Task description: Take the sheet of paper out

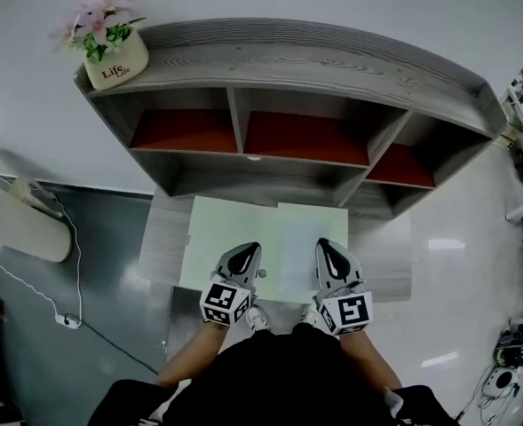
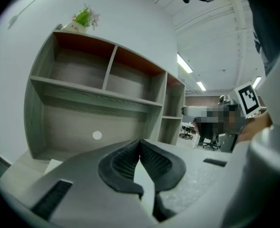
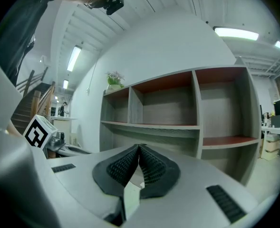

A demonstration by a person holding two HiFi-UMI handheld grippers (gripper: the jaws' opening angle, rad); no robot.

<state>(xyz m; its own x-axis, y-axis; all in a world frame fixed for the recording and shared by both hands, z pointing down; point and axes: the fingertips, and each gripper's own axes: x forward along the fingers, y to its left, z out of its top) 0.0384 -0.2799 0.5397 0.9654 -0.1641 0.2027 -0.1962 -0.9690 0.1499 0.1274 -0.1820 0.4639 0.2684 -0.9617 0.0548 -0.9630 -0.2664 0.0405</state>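
Observation:
A pale green folder (image 1: 225, 229) lies spread in front of me, with a white sheet of paper (image 1: 310, 238) over its right half. My left gripper (image 1: 246, 248) is shut at the folder's near edge. In the left gripper view a pale green sliver (image 2: 143, 177) shows pinched between the pads of the left gripper (image 2: 140, 141). My right gripper (image 1: 325, 243) is shut at the near edge of the white sheet. A white strip (image 3: 130, 197) runs between the closed pads of the right gripper (image 3: 139, 147). Both grippers point level toward the shelves.
A grey wooden shelf unit (image 1: 305, 60) with red-backed compartments stands ahead, and a flower pot (image 1: 112, 53) sits on its top left. A grey wood desk (image 1: 163, 238) lies beneath the folder. A white lamp-like object (image 1: 12, 220) and a cable with a plug (image 1: 66, 319) are at the left.

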